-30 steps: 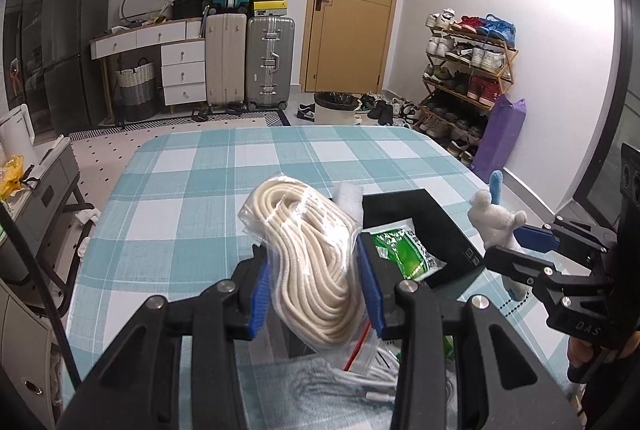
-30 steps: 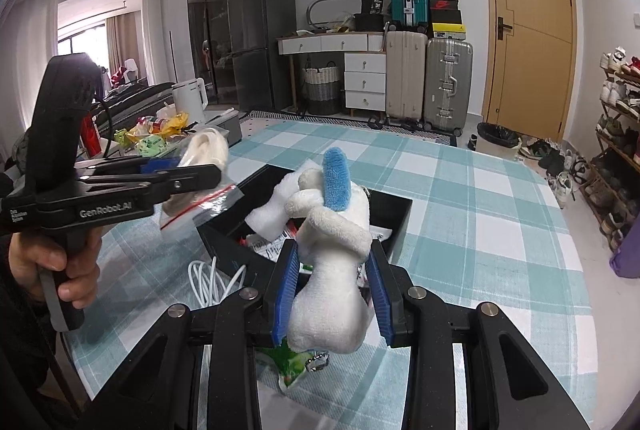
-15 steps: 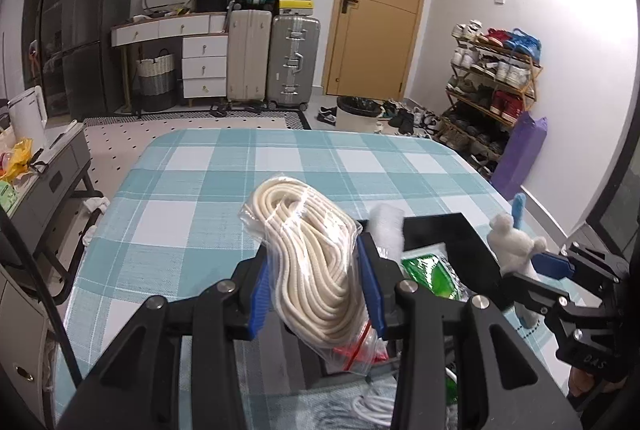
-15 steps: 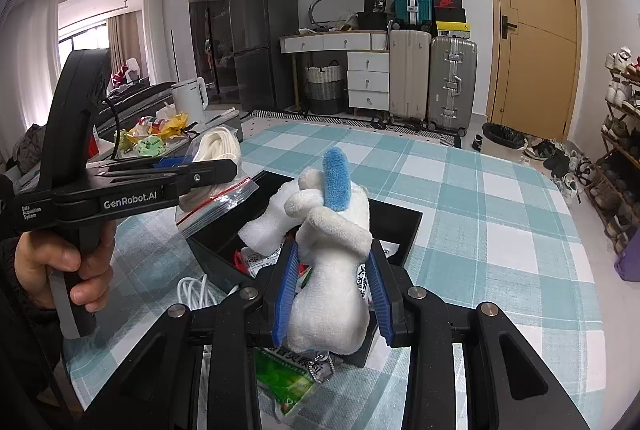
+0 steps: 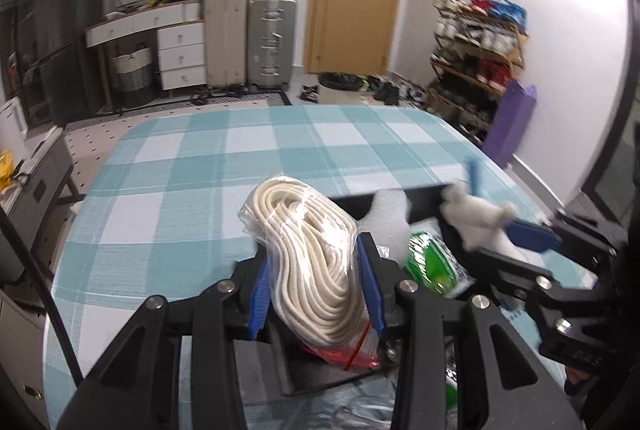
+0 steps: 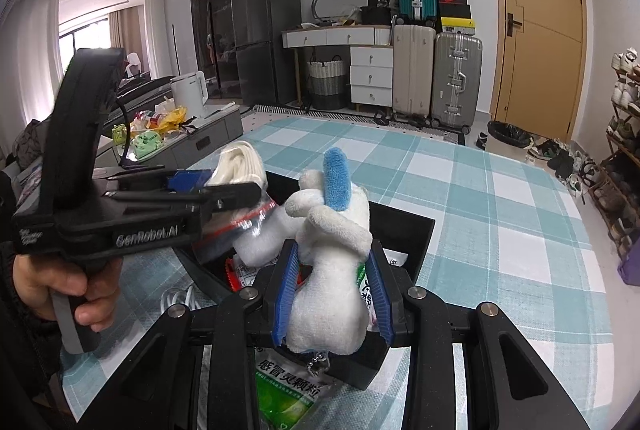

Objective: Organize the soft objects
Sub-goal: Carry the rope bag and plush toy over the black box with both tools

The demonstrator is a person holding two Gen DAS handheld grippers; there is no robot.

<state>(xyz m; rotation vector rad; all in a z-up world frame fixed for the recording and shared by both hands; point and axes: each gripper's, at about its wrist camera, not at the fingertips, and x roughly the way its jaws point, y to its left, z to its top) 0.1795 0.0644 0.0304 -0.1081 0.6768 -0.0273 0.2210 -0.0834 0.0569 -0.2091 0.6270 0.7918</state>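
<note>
**Both grippers hold soft items over a black bin**

The left gripper [image 5: 316,282] clamps a clear bag of coiled cream rope [image 5: 312,250] above the rectangular black plastic bin [image 6: 416,230]. Right of it, the right gripper [image 6: 332,294] squeezes a white plush toy with a blue ear [image 6: 332,250] over the same bin, on the teal-checked tablecloth [image 6: 480,189].

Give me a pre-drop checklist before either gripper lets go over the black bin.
1. Left gripper shut on bagged rope: ok.
2. Right gripper shut on white plush toy: ok.
3. Both items above the black bin: ok.
4. Free room in the bin: cannot tell; another white plush and packets already lie inside.
5. Grippers apart from each other: ok, though close.
6. Green packet inside the bin: not ok, it lies outside.
</note>
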